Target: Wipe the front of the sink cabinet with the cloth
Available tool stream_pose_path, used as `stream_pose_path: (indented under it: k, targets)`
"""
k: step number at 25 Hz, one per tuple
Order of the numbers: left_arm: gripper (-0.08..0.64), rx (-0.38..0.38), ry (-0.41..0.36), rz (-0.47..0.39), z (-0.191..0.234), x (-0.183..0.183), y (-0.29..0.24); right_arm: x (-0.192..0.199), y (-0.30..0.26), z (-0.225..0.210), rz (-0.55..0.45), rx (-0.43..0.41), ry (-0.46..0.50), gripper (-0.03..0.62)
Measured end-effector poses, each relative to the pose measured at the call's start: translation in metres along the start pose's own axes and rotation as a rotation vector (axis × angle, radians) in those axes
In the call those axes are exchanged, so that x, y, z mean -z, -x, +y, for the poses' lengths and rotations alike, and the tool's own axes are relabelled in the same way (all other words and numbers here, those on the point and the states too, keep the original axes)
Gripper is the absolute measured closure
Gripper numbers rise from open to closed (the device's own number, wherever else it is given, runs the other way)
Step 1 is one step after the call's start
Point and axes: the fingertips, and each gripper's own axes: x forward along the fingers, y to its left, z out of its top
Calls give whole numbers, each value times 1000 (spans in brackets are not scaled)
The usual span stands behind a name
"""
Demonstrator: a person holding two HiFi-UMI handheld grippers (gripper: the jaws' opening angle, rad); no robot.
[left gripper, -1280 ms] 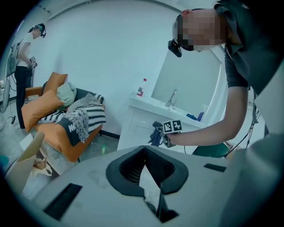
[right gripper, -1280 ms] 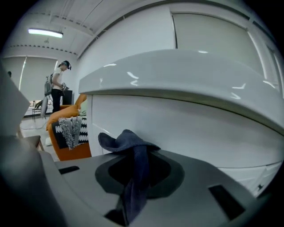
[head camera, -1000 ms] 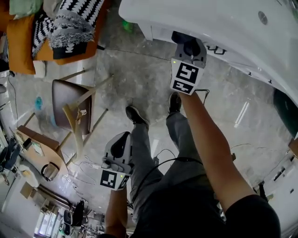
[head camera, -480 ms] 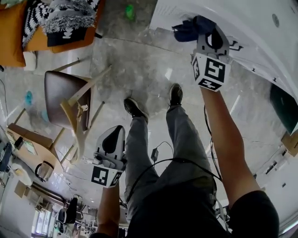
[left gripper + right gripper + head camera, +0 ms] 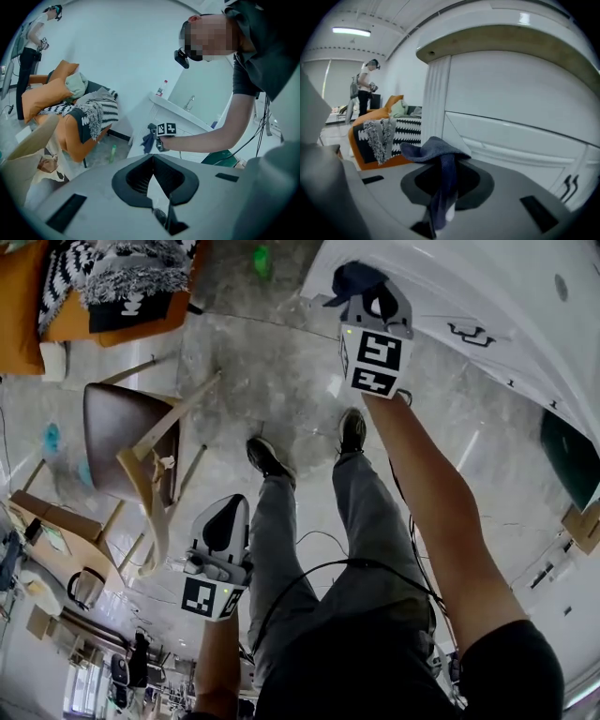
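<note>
While your left gripper (image 5: 228, 519) hangs low beside your leg, jaws together on nothing, your right gripper (image 5: 373, 298) reaches ahead, clamped on the dark blue cloth (image 5: 437, 154). The cloth sits at the left end of the white sink cabinet (image 5: 487, 296) front, by its fluted corner post; contact unclear. Underfoot is a glossy grey marbled floor (image 5: 262, 381). To the left is a wooden chair (image 5: 127, 432). Farther off are a green bottle (image 5: 261, 259) and an orange sofa (image 5: 370, 140) with a striped throw (image 5: 141, 268).
</note>
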Motion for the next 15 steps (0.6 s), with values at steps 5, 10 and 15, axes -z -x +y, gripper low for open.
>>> stream_pose_path:
  k: [5, 10, 15]
  targets:
    - [555, -6, -4, -10, 1, -2, -3, 53, 0, -57, 112, 115, -186, 541]
    - [555, -13, -2, -20, 3, 7, -7, 107, 23, -146, 190, 261, -101, 541]
    - [555, -21, -1, -13, 5, 27, -15, 131, -2, -120, 197, 235, -68, 541]
